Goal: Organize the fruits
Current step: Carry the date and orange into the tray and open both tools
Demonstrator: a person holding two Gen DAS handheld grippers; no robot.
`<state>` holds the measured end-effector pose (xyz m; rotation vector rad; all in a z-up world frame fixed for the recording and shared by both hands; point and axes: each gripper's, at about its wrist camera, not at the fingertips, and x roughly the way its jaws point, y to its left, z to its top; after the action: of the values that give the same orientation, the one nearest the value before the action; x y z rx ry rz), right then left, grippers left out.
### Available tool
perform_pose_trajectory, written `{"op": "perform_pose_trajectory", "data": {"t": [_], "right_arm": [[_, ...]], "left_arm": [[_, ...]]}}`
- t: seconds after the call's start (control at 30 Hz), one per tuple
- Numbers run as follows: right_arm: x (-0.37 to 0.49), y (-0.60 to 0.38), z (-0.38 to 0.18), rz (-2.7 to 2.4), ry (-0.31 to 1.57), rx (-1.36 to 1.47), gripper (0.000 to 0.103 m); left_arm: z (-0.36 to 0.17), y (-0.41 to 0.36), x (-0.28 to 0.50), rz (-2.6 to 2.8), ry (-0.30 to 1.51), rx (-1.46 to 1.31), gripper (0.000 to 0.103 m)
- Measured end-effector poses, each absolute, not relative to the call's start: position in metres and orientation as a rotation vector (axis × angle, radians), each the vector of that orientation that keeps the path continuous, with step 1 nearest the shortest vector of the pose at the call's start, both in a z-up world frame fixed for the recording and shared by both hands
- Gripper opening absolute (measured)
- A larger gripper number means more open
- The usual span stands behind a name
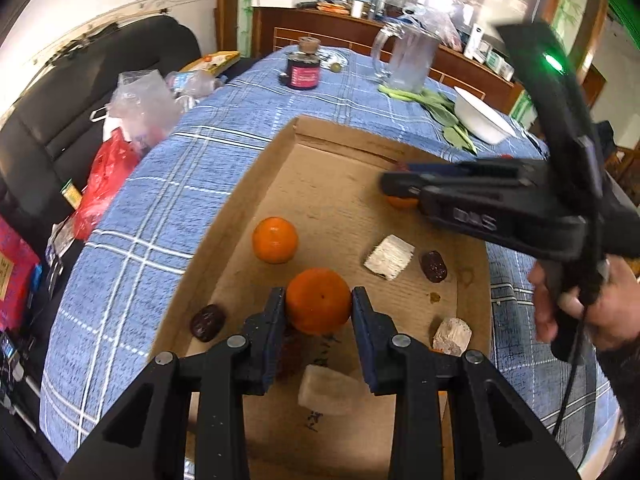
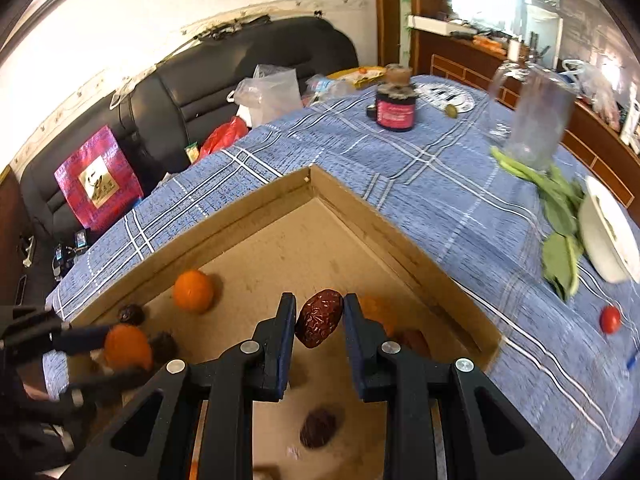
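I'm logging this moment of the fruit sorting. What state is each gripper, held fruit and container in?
left gripper: shut on a tangerine
tangerine: clamped between the fingers, above the box floor
right gripper: shut on a red date
red date: held, lifted off the box
cardboard box: open-topped, holding loose fruit
second tangerine: resting free in the box
glass pitcher: upright
white bowl: tilted

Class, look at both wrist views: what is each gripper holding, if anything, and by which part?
The left gripper holds an orange by its two opposite sides. The right gripper holds a red date, pinched across its sides, lifted above the cardboard tray.
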<state>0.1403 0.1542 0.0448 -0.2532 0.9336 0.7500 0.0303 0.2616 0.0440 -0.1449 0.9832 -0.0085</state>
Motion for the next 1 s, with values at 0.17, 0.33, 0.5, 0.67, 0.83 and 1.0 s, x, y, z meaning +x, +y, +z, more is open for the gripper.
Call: {"op": "perform_pose_trajectory", "data": {"t": [0.17,0.33,0.5,0.67,0.83,1.0], "right_arm": [[0.155,0.173,0.032,0.761,0.963,-0.288,0.026],[0.165,0.182,0.019,0.758,0.992,-0.319,0.026],[0.169,0.185,0.013,0.762,0.997,-0.33,0.026],[0.168,0.186,0.012,0.763,0.992,-0.342,0.026],[0.168,0.186,0.013,0.758,0.99,-0.348,0.026],[0.165,0.187,0.014,0.754,0.987,-0.359,0.032]], "left_arm": [[0.034,0.253,0.042,-0.03,1.014,-0.126,0.032],[0.028,0.248,0.048,-0.039,1.024,-0.119,0.032],[0.025,0.246,0.051,-0.051,1.025,-0.111,0.032],[0.022,0.241,0.051,-0.075,1.026,-0.105,0.032],[0.021,0.239,0.047,-0.096,1.026,-0.096,0.033],[0.025,0.238,0.041,-0.099,1.007,-0.088,0.046]]}}
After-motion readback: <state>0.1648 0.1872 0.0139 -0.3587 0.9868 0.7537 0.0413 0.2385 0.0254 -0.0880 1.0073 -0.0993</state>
